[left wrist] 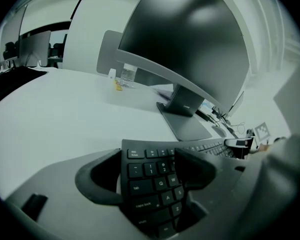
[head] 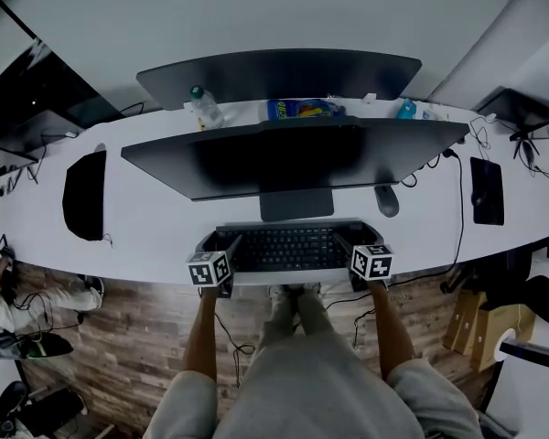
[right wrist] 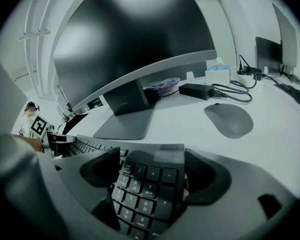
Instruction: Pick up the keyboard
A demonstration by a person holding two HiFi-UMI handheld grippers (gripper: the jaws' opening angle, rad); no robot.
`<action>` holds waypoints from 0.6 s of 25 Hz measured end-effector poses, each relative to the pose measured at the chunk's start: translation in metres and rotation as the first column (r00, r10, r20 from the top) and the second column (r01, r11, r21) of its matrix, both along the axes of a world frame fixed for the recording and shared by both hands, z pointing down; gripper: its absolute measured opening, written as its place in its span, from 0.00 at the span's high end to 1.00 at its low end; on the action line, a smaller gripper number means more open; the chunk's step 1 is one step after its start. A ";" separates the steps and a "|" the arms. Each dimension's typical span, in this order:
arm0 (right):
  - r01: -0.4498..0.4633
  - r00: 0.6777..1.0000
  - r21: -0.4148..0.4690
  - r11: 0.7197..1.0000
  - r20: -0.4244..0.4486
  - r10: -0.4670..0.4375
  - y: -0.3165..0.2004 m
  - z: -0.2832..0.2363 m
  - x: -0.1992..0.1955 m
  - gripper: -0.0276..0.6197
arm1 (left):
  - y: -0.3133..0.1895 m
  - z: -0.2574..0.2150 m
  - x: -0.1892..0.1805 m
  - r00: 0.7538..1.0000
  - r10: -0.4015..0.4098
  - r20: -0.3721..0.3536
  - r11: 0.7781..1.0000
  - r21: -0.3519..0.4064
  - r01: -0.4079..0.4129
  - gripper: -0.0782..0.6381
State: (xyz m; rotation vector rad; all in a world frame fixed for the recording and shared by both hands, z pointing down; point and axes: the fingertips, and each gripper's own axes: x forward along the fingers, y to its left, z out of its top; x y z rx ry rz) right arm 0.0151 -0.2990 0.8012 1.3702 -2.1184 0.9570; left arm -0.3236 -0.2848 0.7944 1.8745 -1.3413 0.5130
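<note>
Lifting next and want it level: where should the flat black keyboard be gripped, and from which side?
Its two short ends, one gripper each, coming from the white desk's front edge. The black keyboard is long, thin and flat; the left gripper and right gripper bracket those ends.

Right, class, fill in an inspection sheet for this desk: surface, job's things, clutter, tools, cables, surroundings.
Surface: white desk, long and curved.
Job's things: black keyboard at the near edge, in front of the monitor.
Clutter: grey mouse, bottle, bright packet, left mat, right mat.
Grippers: left tool closed on the keyboard's left end, right tool on its right end.
Cables: black lead crosses the desk right of the monitor; loose cables hang underneath.
Surroundings: wood-look floor, cardboard box, another person far left.
</note>
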 end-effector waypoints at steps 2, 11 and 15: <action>-0.014 1.000 -0.005 1.000 -0.008 0.014 -0.002 0.001 0.001 0.35 | -0.001 0.001 0.000 1.000 -0.001 -0.001 1.000 0.000 0.001 0.45; -0.030 0.999 -0.020 0.999 -0.025 0.029 -0.005 0.004 0.004 0.39 | -0.004 0.001 0.001 1.000 -0.009 -0.016 1.000 0.000 0.009 0.45; -0.035 0.999 -0.036 0.999 -0.015 0.035 -0.004 0.005 0.003 0.39 | -0.005 0.000 0.001 0.999 -0.018 -0.030 1.000 0.000 0.018 0.45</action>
